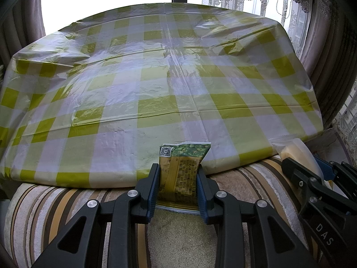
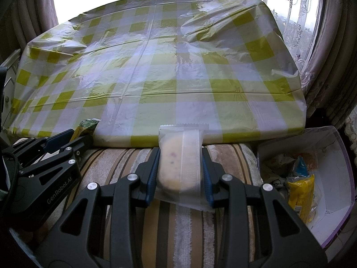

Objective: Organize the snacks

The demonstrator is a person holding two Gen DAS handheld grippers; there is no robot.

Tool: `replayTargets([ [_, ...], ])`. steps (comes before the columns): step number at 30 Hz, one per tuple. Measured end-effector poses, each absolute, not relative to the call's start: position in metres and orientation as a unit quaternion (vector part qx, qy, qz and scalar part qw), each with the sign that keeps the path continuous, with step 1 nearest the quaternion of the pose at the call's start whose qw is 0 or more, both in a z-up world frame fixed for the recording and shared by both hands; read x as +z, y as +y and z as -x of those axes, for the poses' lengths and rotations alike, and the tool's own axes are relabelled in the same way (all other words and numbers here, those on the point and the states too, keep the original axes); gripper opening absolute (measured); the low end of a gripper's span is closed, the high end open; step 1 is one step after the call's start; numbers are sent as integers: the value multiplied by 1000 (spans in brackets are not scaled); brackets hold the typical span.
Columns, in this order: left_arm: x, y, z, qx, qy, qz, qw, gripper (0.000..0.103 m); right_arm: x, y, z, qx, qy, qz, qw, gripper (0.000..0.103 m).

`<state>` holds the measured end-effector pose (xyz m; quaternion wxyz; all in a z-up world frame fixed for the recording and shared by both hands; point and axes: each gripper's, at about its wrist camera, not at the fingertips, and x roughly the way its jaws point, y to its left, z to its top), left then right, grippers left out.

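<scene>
My left gripper (image 1: 178, 178) is shut on a green and yellow snack packet (image 1: 179, 169), held upright above a striped cushion, just short of the table's near edge. My right gripper (image 2: 181, 167) is shut on a clear wrapped pastry (image 2: 178, 165), pale with small dark specks, also upright over the cushion. In the left wrist view the right gripper (image 1: 316, 172) shows at the right with the pastry (image 1: 294, 151) in it. In the right wrist view the left gripper (image 2: 67, 140) shows at the left with the green packet (image 2: 86, 126).
A table under a yellow-green checked plastic cloth (image 1: 169, 84) fills the space ahead. A striped cushion (image 2: 183, 223) lies below both grippers. A white box (image 2: 334, 156) at the right holds several wrapped snacks, one yellow packet (image 2: 301, 196) among them. Curtains hang behind.
</scene>
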<state>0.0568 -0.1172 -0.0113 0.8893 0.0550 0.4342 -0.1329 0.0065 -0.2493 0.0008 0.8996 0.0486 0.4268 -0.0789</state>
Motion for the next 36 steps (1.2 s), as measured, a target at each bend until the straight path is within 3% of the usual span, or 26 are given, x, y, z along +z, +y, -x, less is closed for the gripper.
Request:
replayTargets([
  [28,-8,-119,-56,-131,430,-61,891,31,2,-251,-5,-79,422,-58,901,39],
  [36,31,-151,-37,-221,376,-65,897,31,30,-294,21,-106,381,-120,911,39],
])
